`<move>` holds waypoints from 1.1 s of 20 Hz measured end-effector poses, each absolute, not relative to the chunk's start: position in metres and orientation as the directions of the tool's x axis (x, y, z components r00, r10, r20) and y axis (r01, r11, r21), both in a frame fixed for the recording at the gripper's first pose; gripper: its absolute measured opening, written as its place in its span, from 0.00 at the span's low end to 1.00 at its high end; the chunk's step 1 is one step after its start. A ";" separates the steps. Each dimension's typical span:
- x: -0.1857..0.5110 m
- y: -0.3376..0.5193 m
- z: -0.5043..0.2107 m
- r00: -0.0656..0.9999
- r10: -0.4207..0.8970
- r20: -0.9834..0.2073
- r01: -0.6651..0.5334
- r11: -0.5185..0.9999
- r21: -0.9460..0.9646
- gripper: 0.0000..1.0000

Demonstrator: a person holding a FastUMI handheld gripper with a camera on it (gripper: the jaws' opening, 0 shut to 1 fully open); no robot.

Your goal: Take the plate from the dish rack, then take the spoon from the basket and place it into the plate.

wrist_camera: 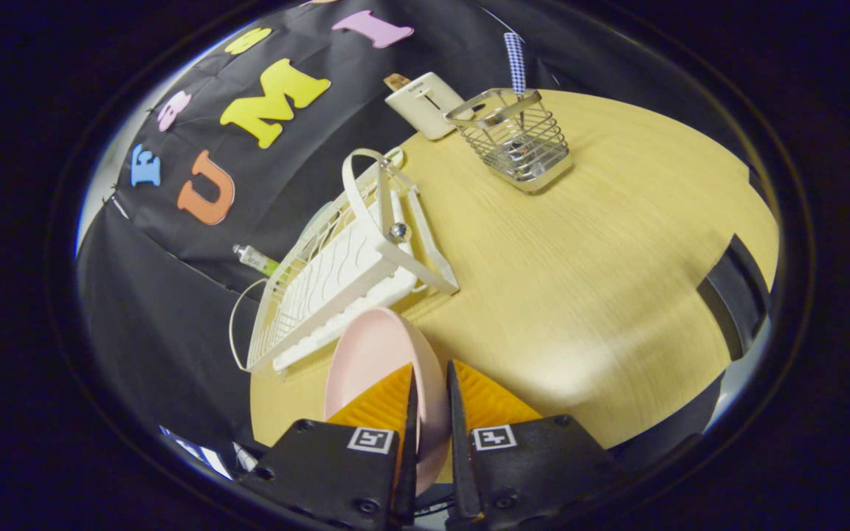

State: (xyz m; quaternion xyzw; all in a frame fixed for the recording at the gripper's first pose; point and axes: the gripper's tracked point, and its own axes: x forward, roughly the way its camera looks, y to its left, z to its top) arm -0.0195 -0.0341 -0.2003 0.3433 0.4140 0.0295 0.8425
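The pink plate (373, 361) is held by the tool (431, 383), whose two fingers are drawn narrow with the plate's rim pinched edge-on between them, one finger on each face. The plate is seen tilted on its edge, just in front of the near end of the white dish rack (336, 280) and apparently free of its slots, so the first step can be judged as largely done: the plate has been lifted out of the rack but has not yet been set down on the table (580, 295). Whether its lower edge touches the table cannot be told, since that part is hidden behind the fingers. The spoon (516, 63) is found well beyond the fingers, standing upright in the wire basket (513, 140) at the far side of the table, with only its checked handle showing above the rim; it is untouched. A small white box (425, 103) stands just beside the basket. What is left, by this reading, is for the plate to be laid flat on a bare stretch of table and released, then for the spoon to be drawn from the basket and placed into the plate.
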 end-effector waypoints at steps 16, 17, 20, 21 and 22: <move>0.002 -0.121 -0.157 0.837 -0.020 -0.547 0.193 0.946 0.260 0.62; 0.003 -0.134 -0.147 0.857 -0.064 -0.512 0.199 0.957 0.213 0.65; 0.003 -0.162 -0.122 0.898 -0.133 -0.420 0.203 0.971 0.127 0.77; 0.003 -0.172 -0.115 0.908 -0.146 -0.393 0.203 0.973 0.107 0.81; 0.005 -0.182 -0.109 0.917 -0.153 -0.369 0.200 0.976 0.092 0.88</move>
